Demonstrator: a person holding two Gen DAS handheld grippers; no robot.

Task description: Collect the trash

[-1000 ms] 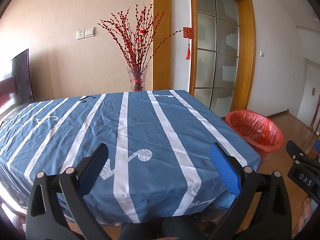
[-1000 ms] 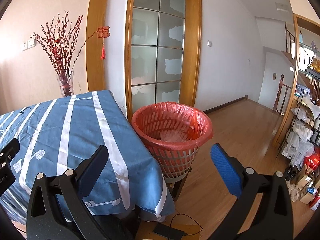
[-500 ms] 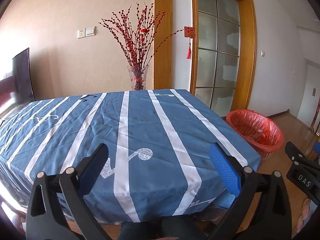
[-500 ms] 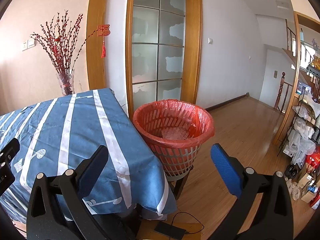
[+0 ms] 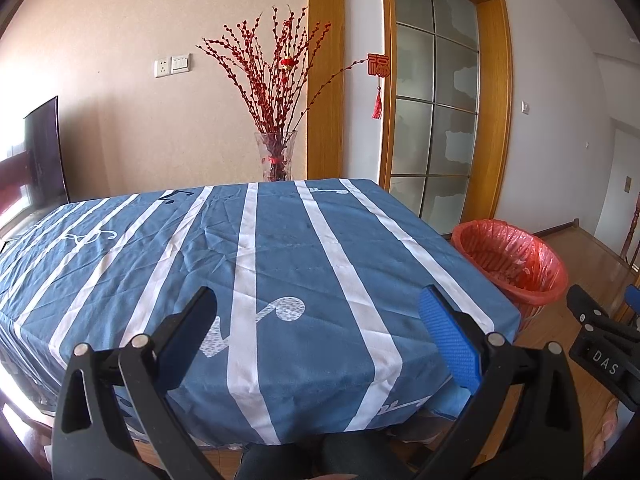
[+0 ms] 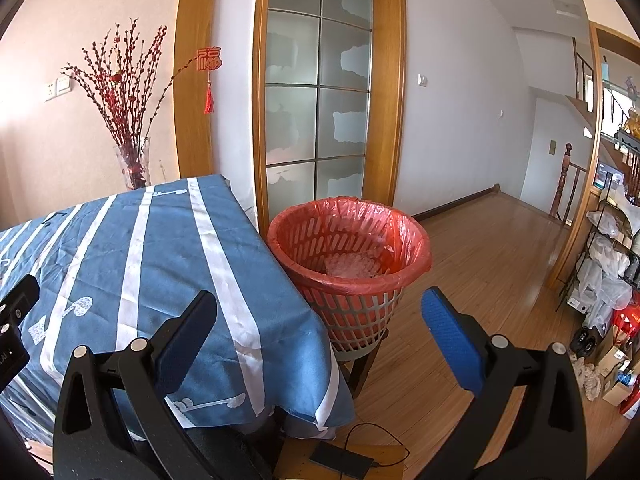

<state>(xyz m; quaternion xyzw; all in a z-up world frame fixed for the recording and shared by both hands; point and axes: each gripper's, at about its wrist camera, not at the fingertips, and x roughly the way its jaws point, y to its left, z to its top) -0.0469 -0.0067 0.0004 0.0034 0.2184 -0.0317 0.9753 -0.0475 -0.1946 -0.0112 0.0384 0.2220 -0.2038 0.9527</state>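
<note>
Striped blue tablecloth lies bare before my gaping, empty left gripper and right gripper, while light, crinkly trash, best pinched by an edge, sits inside the red-lined basket at one o'clock.

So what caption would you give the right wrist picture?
Open right tool hovering empty before the red-lined trash basket beside the blue striped tablecloth.
</note>
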